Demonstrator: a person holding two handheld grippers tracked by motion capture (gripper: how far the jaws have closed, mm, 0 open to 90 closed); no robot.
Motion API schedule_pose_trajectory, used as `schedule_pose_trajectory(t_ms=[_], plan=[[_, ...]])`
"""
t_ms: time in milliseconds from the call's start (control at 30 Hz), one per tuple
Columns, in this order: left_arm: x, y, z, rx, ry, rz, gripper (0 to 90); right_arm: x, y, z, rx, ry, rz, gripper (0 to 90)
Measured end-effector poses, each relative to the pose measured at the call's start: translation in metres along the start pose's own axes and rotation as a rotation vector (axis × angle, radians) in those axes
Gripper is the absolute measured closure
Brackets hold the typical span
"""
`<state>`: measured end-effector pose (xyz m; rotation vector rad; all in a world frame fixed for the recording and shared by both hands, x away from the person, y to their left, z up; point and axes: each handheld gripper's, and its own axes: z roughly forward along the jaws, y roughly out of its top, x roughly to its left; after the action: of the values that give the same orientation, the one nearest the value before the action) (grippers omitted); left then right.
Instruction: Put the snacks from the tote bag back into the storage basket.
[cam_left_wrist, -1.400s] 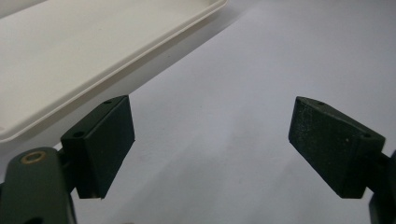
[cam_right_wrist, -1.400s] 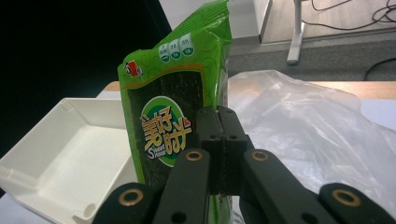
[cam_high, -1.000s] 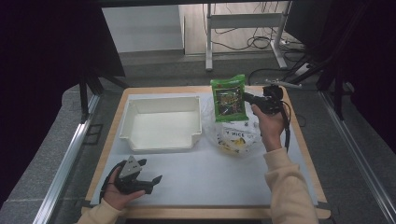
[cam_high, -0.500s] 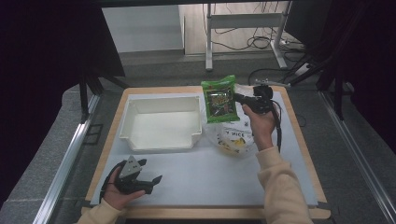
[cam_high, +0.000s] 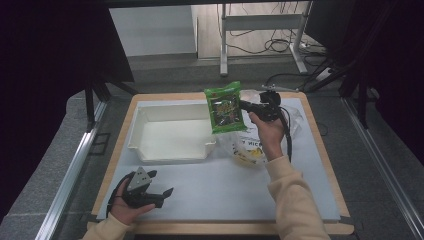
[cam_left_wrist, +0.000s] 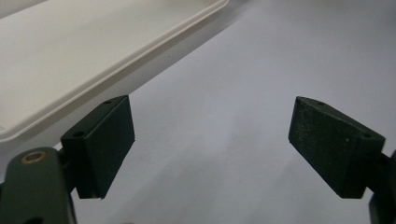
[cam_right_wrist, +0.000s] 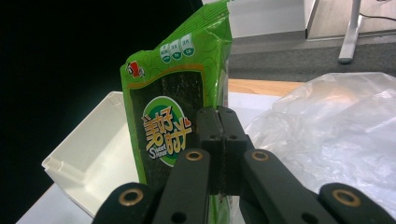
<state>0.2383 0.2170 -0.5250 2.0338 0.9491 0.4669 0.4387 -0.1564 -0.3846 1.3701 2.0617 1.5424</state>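
A green snack packet (cam_high: 224, 107) with a dark window hangs upright over the right end of the white tray (cam_high: 150, 145). My right gripper (cam_high: 244, 105) is shut on the packet's right edge and points left. In the right gripper view the two jaws meet on the packet (cam_right_wrist: 170, 116), my right gripper (cam_right_wrist: 218, 119) pinching its edge, with the tray (cam_right_wrist: 88, 158) below and to the left. My left gripper (cam_high: 160, 183) rests low at the front left of the mat, open. In the left gripper view its pads (cam_left_wrist: 105, 140) stand wide apart over bare mat, beside the tray's rim (cam_left_wrist: 93, 79).
A crumpled clear plastic bag (cam_high: 292, 117) and a rice packet (cam_high: 250, 147) lie on the mat under the right hand; the bag (cam_right_wrist: 327, 135) fills the right of the right gripper view. A white mat (cam_high: 225, 190) covers the wooden table (cam_high: 320, 145). Metal frame legs stand beyond it.
The right gripper has carried the green packet leftward, from above the bag to over the tray's right end. The left hand has stayed put.
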Motion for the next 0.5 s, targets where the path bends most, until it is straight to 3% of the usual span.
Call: schedule_pose_trajectory(t_ms=[500], plan=[[0.000,0.000,0.000,0.003,0.001,0.004,14.5,0.018,0.003,0.013,0.003,0.040,-0.020,89.9]])
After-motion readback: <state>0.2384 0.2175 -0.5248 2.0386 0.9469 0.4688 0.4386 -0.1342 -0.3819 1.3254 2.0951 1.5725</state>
